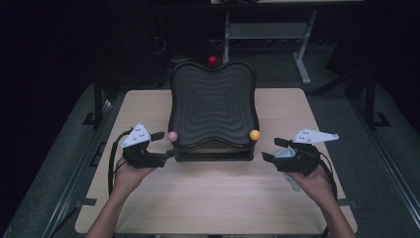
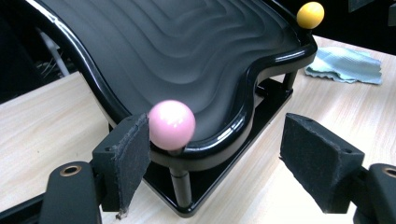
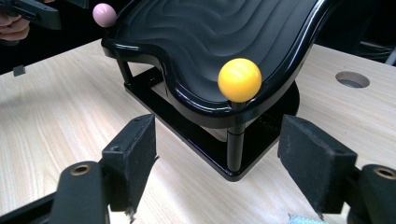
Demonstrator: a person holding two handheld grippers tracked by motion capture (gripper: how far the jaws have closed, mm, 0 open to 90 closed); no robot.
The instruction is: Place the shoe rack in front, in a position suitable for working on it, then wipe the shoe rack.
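Both claws stood apart: left claw (image 1: 161,147) beside the pink knob (image 1: 172,136), right claw (image 1: 274,149) below the yellow knob (image 1: 254,134). Best centre each knob before closing.

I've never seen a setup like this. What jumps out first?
A glossy black wavy tray stands raised on posts at the middle of a wooden table. Bright knobs mark its near corners: pink on the left, yellow on the right. A person's hands aim an open left gripper and right gripper at them.
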